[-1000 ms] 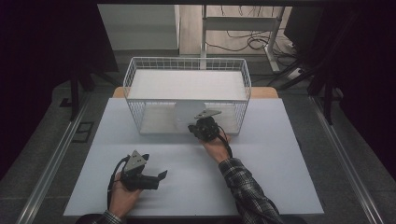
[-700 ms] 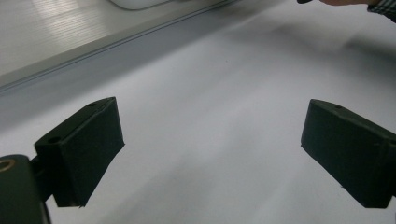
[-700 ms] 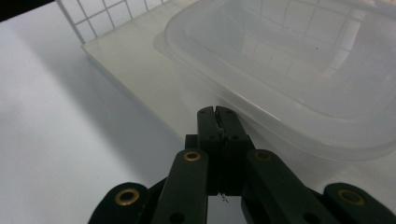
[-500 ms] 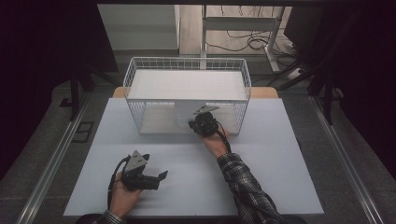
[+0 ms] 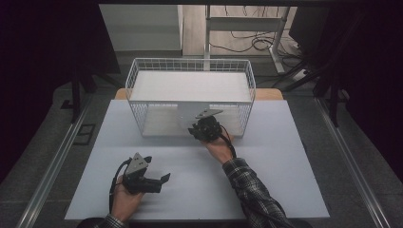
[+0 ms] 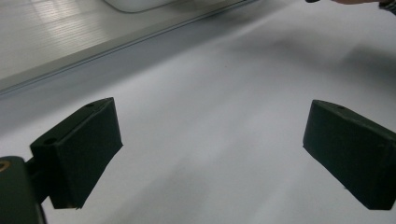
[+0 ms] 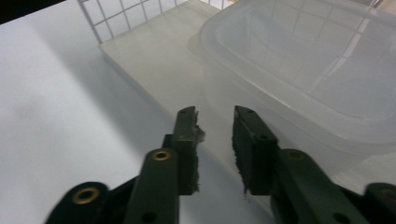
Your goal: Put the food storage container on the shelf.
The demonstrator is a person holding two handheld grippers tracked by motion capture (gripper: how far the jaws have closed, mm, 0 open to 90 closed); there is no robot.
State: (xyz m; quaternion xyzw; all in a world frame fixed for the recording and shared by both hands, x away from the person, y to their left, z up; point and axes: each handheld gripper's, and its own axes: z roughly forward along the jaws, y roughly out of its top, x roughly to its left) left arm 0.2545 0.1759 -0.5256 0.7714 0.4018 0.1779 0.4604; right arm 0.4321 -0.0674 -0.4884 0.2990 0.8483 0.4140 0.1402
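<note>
Left gripper (image 5: 159,179) hasn't budged since a second ago: it sits on the white tabletop (image 5: 266,171) near the front edge, jaws wide apart, nothing between them. Over to the right, the right gripper (image 7: 215,122) is at the open front of the wire basket (image 5: 142,85), a bit deeper toward it than before. Its jaws have just been opening, now a small gap, nothing in there. The clear plastic container (image 7: 308,60) is just ahead and right of that gripper, inside the basket, open side up, long axis running away to the upper right.
</note>
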